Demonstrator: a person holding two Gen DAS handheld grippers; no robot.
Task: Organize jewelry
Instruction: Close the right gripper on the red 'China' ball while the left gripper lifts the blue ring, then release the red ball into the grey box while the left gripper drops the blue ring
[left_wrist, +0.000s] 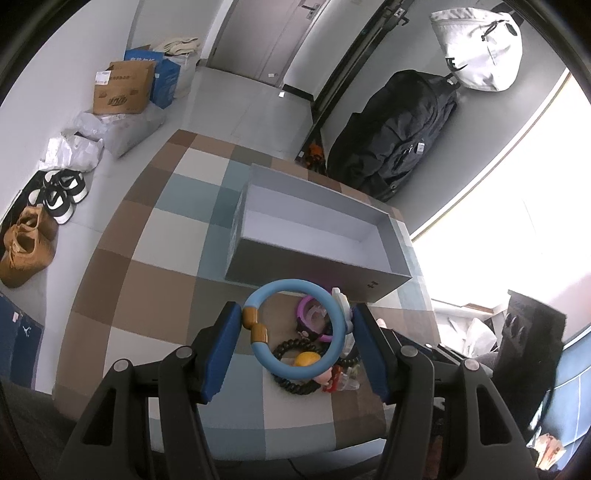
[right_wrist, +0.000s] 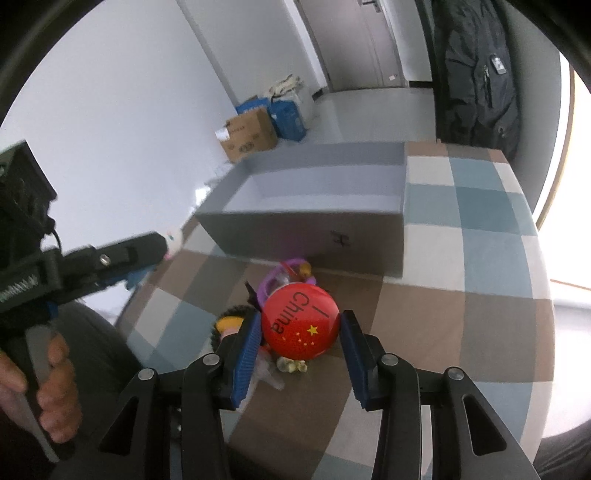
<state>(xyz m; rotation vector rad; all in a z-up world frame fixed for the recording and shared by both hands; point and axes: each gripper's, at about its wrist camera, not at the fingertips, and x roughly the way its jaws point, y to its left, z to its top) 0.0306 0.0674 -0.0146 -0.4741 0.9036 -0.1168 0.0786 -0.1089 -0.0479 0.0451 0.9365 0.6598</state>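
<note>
I am clamping a blue bangle (left_wrist: 295, 328) between my left gripper (left_wrist: 295, 332) pads, and my right gripper (right_wrist: 300, 332) is gripping a red badge (right_wrist: 300, 322). Both are hovering over the jewelry pile (left_wrist: 314, 354). The grey box (left_wrist: 317, 225) is waiting at twelve o'clock; next, I judge, comes carrying each piece forward and dropping it inside.

the right gripper (right_wrist: 301, 332) has its blue pads closed against a round red badge (right_wrist: 300, 321) printed with "china" and yellow stars. just behind the badge lies a small heap of trinkets (right_wrist: 284, 277), including a purple ring. beyond that stands a grey box (right_wrist: 303, 236). left of the badge, the left gripper (right_wrist: 110, 266) reaches in.
</note>
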